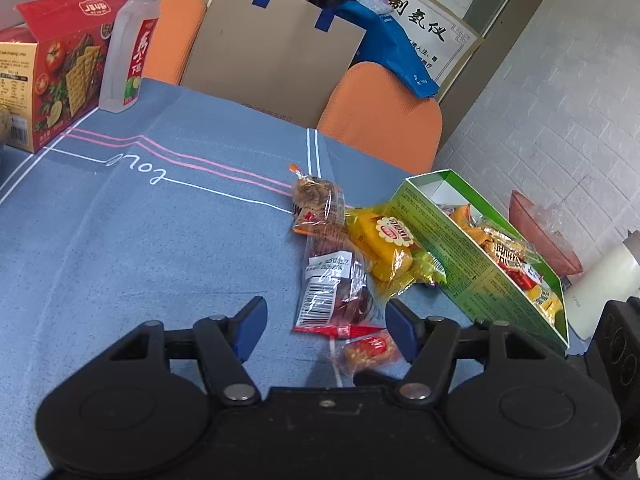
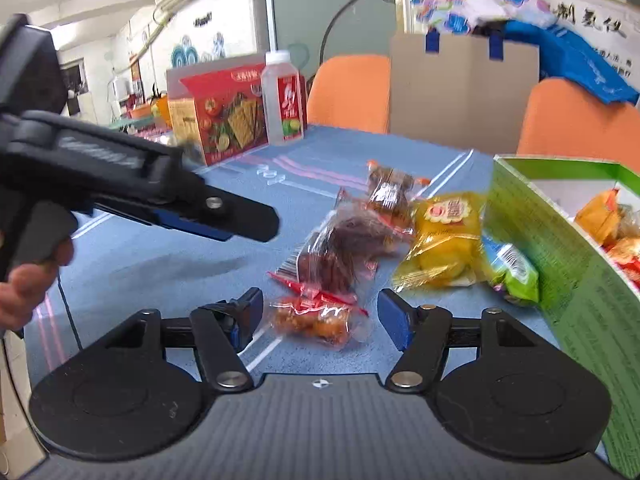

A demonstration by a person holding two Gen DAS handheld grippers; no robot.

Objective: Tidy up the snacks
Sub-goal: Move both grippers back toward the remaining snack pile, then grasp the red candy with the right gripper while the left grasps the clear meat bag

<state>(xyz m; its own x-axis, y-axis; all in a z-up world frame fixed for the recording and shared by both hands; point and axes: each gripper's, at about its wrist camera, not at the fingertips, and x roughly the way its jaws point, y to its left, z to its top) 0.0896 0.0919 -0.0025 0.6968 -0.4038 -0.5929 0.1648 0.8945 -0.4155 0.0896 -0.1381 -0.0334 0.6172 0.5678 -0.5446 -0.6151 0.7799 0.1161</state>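
Loose snack packets lie on the blue tablecloth beside an open green box (image 1: 472, 264) that holds several snacks. A dark red packet (image 1: 336, 288) lies between the open fingers of my left gripper (image 1: 326, 320). A small orange packet (image 1: 370, 350) lies nearer, by the left gripper's right finger. A yellow packet (image 1: 384, 244) and a brown packet (image 1: 318, 204) lie beyond. My right gripper (image 2: 320, 316) is open with the orange packet (image 2: 316, 320) between its fingers. The dark red packet (image 2: 340, 252), yellow packet (image 2: 444, 244), a green packet (image 2: 512, 270) and the green box (image 2: 560, 248) show there. My left gripper shows from the side (image 2: 240, 220).
A red cracker box (image 1: 60, 80) and a clear drink bottle (image 1: 128, 52) stand at the far left. Two orange chairs (image 1: 384, 116) and a cardboard bag (image 1: 276, 48) are behind the table. A pink bowl (image 1: 540, 236) and a white container (image 1: 604, 280) sit right of the green box.
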